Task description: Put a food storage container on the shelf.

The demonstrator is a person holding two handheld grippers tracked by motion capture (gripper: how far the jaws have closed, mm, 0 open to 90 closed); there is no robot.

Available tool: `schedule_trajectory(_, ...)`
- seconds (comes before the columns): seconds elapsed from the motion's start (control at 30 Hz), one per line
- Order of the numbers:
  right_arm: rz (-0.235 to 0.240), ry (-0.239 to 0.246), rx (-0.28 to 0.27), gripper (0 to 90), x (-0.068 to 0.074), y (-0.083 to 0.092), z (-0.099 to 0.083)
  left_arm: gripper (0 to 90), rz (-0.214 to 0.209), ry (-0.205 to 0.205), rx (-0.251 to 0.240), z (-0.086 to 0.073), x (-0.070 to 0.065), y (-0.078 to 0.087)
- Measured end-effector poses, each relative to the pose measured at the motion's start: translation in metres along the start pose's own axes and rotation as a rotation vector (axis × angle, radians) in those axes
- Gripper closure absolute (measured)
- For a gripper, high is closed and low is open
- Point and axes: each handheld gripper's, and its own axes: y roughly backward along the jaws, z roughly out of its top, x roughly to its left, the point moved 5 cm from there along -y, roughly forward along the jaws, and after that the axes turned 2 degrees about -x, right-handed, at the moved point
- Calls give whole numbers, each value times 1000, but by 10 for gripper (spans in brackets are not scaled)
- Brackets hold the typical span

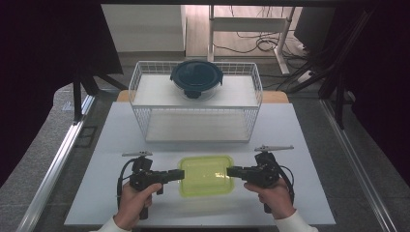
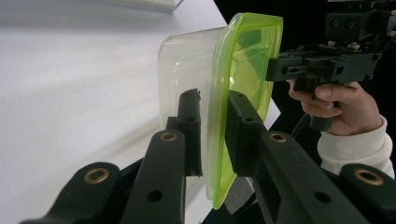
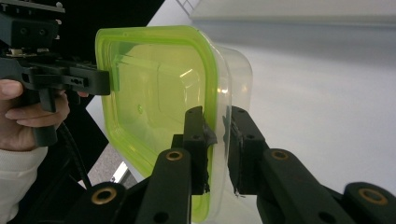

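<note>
A clear rectangular food container with a lime-green lid (image 1: 206, 175) hangs just above the white table (image 1: 121, 125), near its front edge. My left gripper (image 1: 181, 175) is shut on its left rim and my right gripper (image 1: 229, 171) on its right rim. In the left gripper view the left gripper (image 2: 212, 100) has one jaw on the lid and one under the rim of the container (image 2: 243, 60), with the right gripper (image 2: 280, 67) clamped on the far end. In the right gripper view the right gripper (image 3: 215, 116) pinches the container (image 3: 154, 88) the same way, opposite the left gripper (image 3: 100, 81).
A white wire rack (image 1: 140, 77) stands at the back of the table. A round glass container with a dark blue lid (image 1: 196, 77) sits on its upper shelf. Metal rails run along both sides of the table, with dark curtains beyond them.
</note>
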Motion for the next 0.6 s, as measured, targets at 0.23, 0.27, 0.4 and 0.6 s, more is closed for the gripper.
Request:
schedule_trajectory(0.23, -1, 11, -14, 778, 3, 1, 12, 772, 9, -16, -10, 11, -2, 4)
schedule_trajectory(0.27, -1, 13, -14, 778, 3, 0, 13, 772, 7, -19, -11, 12, -2, 4)
schedule_trajectory(0.4, 1, 20, -22, 777, 4, 0, 18, 773, 3, -22, -10, 17, -2, 6)
schedule_trajectory(0.6, 6, 33, -39, 776, 9, 3, 27, 773, -8, -30, -18, 27, -4, 10)
